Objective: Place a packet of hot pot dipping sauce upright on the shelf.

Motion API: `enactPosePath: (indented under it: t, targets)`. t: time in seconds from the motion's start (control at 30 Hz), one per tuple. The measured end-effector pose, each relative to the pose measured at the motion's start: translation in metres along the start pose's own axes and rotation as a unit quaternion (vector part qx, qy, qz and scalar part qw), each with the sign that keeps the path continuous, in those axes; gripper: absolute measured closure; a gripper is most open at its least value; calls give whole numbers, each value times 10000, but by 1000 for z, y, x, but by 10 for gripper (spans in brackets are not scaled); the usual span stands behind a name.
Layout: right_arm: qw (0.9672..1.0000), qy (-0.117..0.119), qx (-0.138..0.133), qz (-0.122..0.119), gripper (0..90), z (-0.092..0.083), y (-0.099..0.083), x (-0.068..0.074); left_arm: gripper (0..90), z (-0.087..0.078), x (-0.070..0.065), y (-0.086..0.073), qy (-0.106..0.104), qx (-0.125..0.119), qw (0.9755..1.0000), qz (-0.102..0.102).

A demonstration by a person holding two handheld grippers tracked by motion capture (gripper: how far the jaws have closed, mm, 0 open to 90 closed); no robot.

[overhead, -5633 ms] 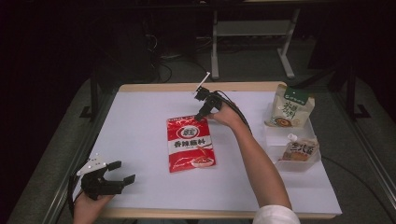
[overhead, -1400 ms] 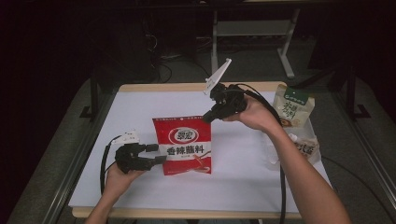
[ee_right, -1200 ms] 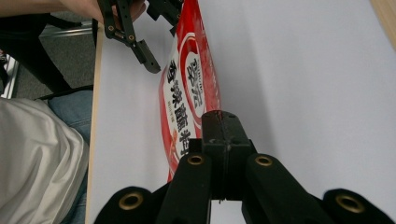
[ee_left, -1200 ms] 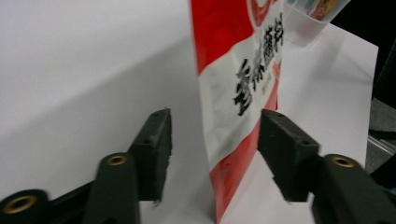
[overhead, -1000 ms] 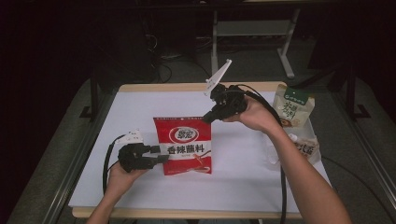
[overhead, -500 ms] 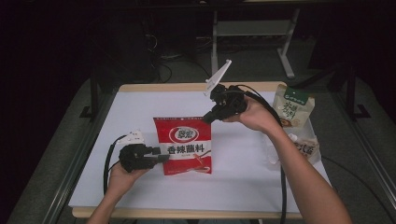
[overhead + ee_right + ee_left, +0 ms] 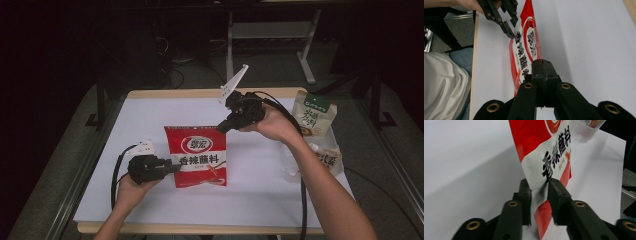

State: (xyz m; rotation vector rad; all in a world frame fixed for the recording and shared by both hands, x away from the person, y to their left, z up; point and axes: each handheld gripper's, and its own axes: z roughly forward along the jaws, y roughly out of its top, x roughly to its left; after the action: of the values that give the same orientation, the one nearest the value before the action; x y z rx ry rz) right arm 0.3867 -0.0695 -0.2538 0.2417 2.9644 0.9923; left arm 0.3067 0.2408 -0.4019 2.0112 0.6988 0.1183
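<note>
So the red seasoning pouch (image 7: 199, 161) is standing upright near the middle of the white worktop (image 7: 150, 110), bottom edge on the sheet, held from two sides. The right tongs (image 7: 223, 126) are pinched fully closed on its top right corner; in the right gripper view the jaws look pressed together with the pouch edge running into them. The left tongs (image 7: 172, 168) are clamped on the left edge, low down, and the left gripper view shows the film creased between the pads (image 7: 555, 192).

My take: the step is steadying or repositioning the pouch with both grips. Keep the two pulls balanced so the film doesn't twist, and don't yank the top corner, since that thin seal could slip out. Watch the clear tub (image 7: 292, 162) and the other snack bags (image 7: 312, 112) off to the right.
</note>
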Motion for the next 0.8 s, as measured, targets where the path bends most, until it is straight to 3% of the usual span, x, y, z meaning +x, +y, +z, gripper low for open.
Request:
enactPosePath:
  t: [0.33,0.63,0.73,0.8]
  targets:
    - [10000,81,38,9,750,7,0,0,821,0,-5,0,49,-6,9998,179]
    - [9998,65,180,-65,758,21,4,-1,831,-1,-7,0,29,-12,9997,253]
    - [9996,72,257,-24,825,28,3,-1,830,-1,-7,0,34,9,9996,281]
    - [9997,81,243,1,823,28,2,-2,831,-2,-7,0,45,30,9995,296]
